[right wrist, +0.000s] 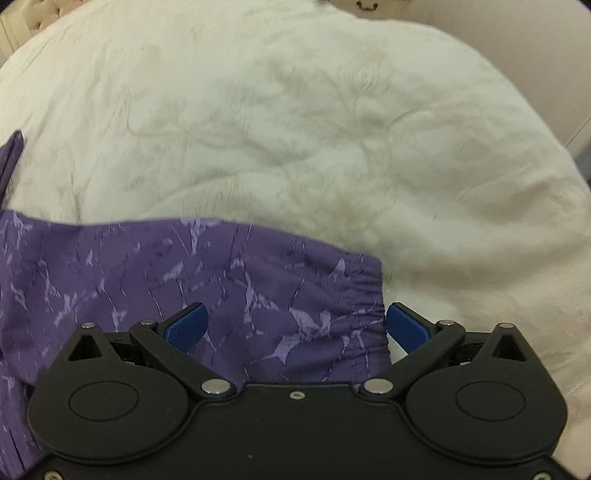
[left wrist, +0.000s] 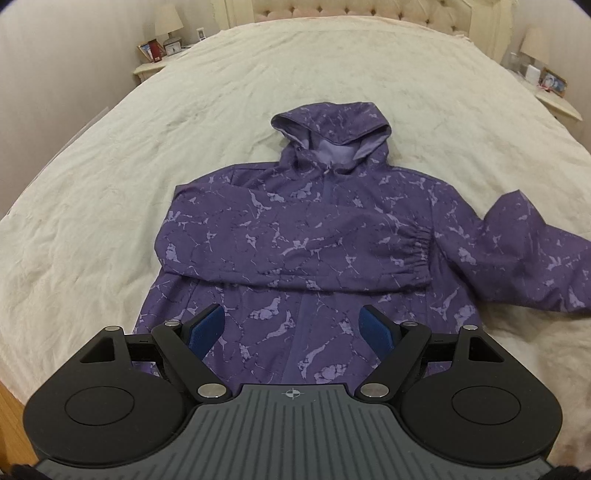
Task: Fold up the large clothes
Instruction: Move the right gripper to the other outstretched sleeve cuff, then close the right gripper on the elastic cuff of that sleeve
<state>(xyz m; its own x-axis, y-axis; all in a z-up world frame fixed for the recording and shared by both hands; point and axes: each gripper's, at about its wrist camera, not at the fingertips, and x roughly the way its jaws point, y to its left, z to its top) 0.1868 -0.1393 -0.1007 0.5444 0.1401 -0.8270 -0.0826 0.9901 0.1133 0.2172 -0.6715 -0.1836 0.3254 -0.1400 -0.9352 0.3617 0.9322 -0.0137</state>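
A purple marble-print hooded jacket (left wrist: 306, 236) lies face up on a cream quilted bedspread (left wrist: 110, 192), hood (left wrist: 330, 133) toward the far tufted headboard (left wrist: 354, 11), hem nearest the camera. 1 sleeve (left wrist: 295, 243) is folded across the chest, its elastic cuff (left wrist: 419, 247) ending at the right side of the body; the other sleeve (left wrist: 535, 254) stretches off to the right over the bedding.

The bedspread is wrinkled w/ a faint stitched floral pattern and covers nearly the whole surface. 2 pale nightstands flank the headboard: the far-left nightstand (left wrist: 151, 68) carries a lamp (left wrist: 168, 22), a framed photo & a small clock; the far-right nightstand (left wrist: 554, 99) holds another lamp (left wrist: 535, 46), a few small items, a frame. Walls are light-coloured. A strip of wood floor (left wrist: 9, 417) shows at the near-left corner.

Left gripper (left wrist: 291, 325) hovers above the jacket's lower front, blue pads spread wide, nothing between them.

Right gripper (right wrist: 295, 321) hangs over the outstretched sleeve's gathered cuff (right wrist: 365, 314), jaws wide apart, 1 pad over the fabric, the other just past the cuff's edge above the bedspread. The pads are not pressing on the cloth. A drawer front (right wrist: 365, 5) w/ a dark handle shows at the far edge of the right wrist view.
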